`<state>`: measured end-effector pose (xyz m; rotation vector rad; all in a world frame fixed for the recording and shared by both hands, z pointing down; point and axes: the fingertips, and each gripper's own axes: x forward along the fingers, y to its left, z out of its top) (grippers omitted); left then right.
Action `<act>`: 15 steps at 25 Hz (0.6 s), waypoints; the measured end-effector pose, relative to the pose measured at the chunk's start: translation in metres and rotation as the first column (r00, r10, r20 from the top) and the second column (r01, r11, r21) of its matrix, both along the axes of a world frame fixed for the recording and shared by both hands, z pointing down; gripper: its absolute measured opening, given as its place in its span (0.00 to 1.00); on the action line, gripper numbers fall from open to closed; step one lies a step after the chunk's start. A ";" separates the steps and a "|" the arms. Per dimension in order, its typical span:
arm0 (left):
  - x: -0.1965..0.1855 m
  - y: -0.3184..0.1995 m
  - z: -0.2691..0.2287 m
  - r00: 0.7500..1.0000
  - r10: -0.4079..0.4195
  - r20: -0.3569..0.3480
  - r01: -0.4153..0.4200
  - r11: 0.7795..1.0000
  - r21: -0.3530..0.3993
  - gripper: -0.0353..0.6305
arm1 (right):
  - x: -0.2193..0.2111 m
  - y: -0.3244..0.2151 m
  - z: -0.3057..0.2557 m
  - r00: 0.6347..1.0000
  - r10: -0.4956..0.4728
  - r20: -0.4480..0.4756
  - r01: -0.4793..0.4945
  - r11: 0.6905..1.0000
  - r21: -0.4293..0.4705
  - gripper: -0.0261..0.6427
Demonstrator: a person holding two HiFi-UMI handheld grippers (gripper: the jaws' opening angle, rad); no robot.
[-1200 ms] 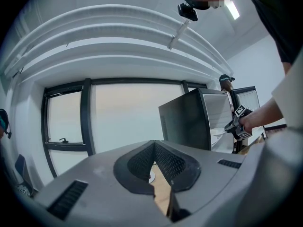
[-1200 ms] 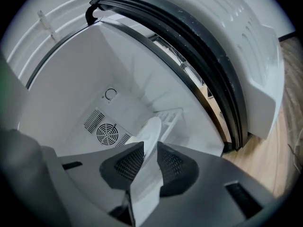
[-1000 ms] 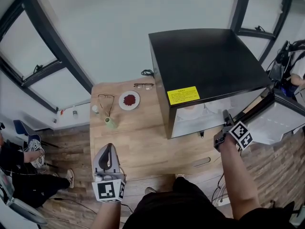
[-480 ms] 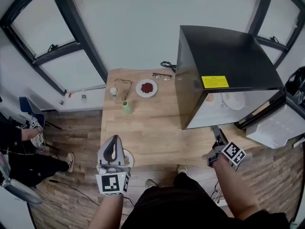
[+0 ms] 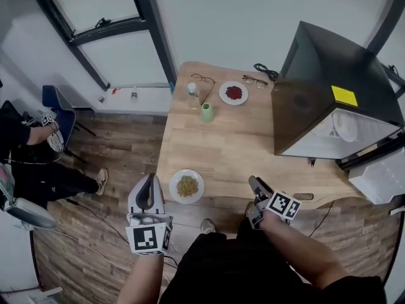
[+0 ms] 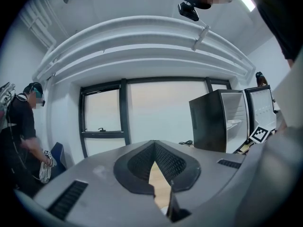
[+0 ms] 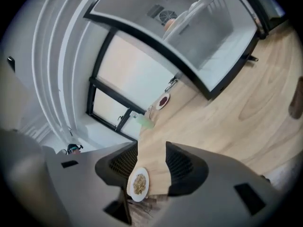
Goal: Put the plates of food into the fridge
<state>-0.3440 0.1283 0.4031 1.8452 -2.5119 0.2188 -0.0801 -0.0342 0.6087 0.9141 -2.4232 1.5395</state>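
My right gripper [image 5: 255, 183], jaws apart and empty, has swung back from the open black fridge [image 5: 329, 87] toward the round white plate of tan grains [image 5: 186, 185] at the wooden table's [image 5: 253, 144] front edge. My left gripper [image 5: 149, 181], closed, holds nothing. That plate looks next.

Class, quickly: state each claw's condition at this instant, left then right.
Left claw: closed, tips together, holding nothing.
Right claw: open, holding nothing; the plate of food seen beyond it lies on the table.
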 end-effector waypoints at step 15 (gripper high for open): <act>-0.086 0.145 0.020 0.980 -0.196 0.034 0.198 0.976 -0.094 0.06 | -0.127 0.157 0.089 0.957 -0.290 -0.014 0.285 0.947 -0.149 0.34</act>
